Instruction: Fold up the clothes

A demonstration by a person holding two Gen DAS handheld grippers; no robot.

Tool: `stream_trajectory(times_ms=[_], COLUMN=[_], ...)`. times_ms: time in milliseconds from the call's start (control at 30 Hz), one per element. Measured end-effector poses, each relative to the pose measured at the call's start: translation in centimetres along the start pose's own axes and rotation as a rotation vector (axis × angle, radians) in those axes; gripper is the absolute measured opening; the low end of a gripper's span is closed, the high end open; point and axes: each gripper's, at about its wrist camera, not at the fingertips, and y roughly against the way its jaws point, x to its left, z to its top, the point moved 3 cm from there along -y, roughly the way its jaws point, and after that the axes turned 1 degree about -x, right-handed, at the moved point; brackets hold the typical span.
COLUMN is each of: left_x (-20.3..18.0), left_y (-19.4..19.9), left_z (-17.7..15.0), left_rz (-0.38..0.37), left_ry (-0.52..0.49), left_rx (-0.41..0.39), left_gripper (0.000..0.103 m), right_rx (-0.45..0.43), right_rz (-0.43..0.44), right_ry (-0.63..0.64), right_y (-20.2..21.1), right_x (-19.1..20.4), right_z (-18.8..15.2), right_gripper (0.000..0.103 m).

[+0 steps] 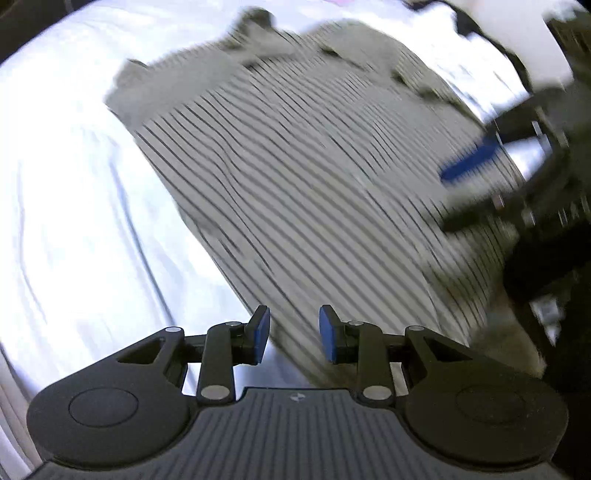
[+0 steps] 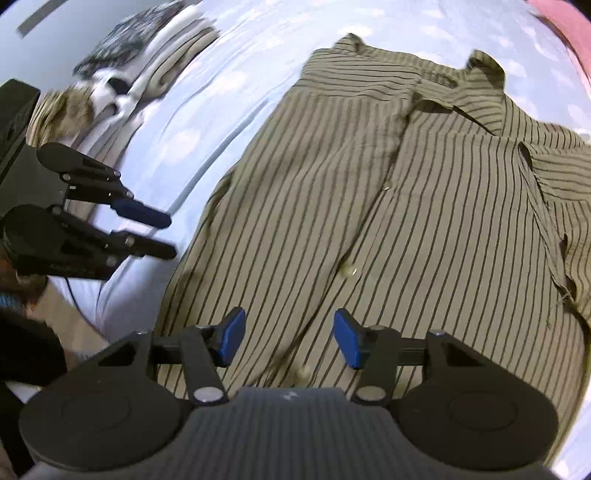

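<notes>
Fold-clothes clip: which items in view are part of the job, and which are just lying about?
In the job:
striped shirt, spread flat
left claw, open, empty
right claw, open, empty

Lying about:
pile of folded clothes
pink fabric
bedsheet

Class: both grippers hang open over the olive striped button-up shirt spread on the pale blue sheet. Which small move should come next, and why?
Probably lower the right gripper onto the olive striped shirt near its edge and pinch it. Both it and the left gripper are open and empty, and the shirt lies flat on the pale blue sheet, its side still unfolded.
</notes>
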Motion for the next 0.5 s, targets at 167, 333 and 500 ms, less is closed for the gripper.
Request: stream_trajectory(times_ms=[167,333,500], left_x=[2.3,3.7,6.2], left_y=[-3.7,-7.3,-9.8], left_z=[2.5,4.4,5.2], left_rz=[0.017,0.06,0.045], left_ry=[0.12,0.19,0.294], left_rx=[-0.049,-0.057,-0.046], left_gripper=[0.026,0.026,0.026], right_rx=[-0.007,0.013,0.022], right_rz=[0.012,0.026,-0.019], right_ry=[-0.093,-0.133,-0.079], right_y=[-2.3,-4.2,-5.2], right_x=[-2.4,-3.3,-2.7], right_z=[1.6,2.0,2.3], right_gripper=[0.051,0.051,0.051])
